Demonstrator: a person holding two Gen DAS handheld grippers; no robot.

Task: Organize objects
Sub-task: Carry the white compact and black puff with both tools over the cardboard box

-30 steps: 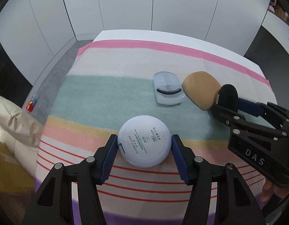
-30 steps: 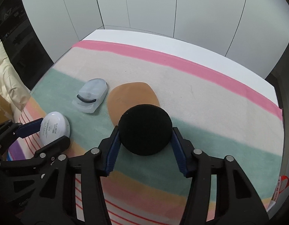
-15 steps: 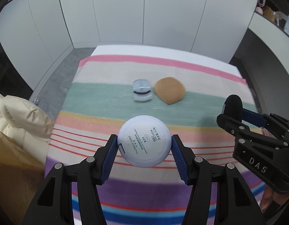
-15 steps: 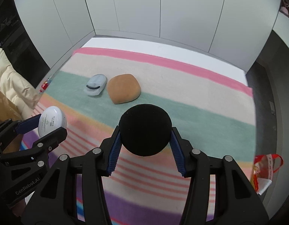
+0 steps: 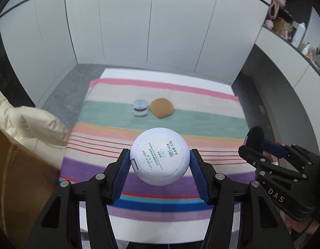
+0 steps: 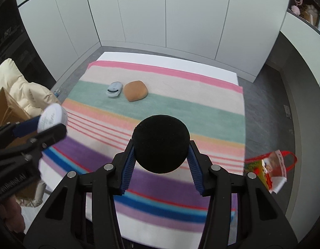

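My left gripper point(image 5: 160, 164) pinches the round white plastic powder compact point(image 5: 159, 159) across its widest part, blue ribbed pads on opposite edges, printed label facing the camera; a grip across the full width probably keeps a smooth domed case from rolling out. My right gripper point(image 6: 161, 145) pinches a round black puff disc point(image 6: 161, 143) the same way, edge to edge, flat face toward the lens, and its jaws have just been closing slightly with the disc between them, which I read as the soft disc giving under the pads. Both items hang above the striped multicolour blanket point(image 5: 110, 112), well clear of it. Two things lie on the green stripe, just beside each other: a small clear plastic case with a dark curved band point(image 5: 140, 108) and a tan rounded sponge pad point(image 5: 161, 108). Judgement: compact and puff likely belong together, hence one in each claw. The left view shows the compact's label and the right claw side-on, plus a shelf of clutter at upper right. The right view alone shows a red-handled printed bag point(image 6: 270, 168) on the floor off the blanket's right edge, and a cardboard box point(image 6: 8, 108) with a cream padded jacket point(image 6: 22, 87) to the left.
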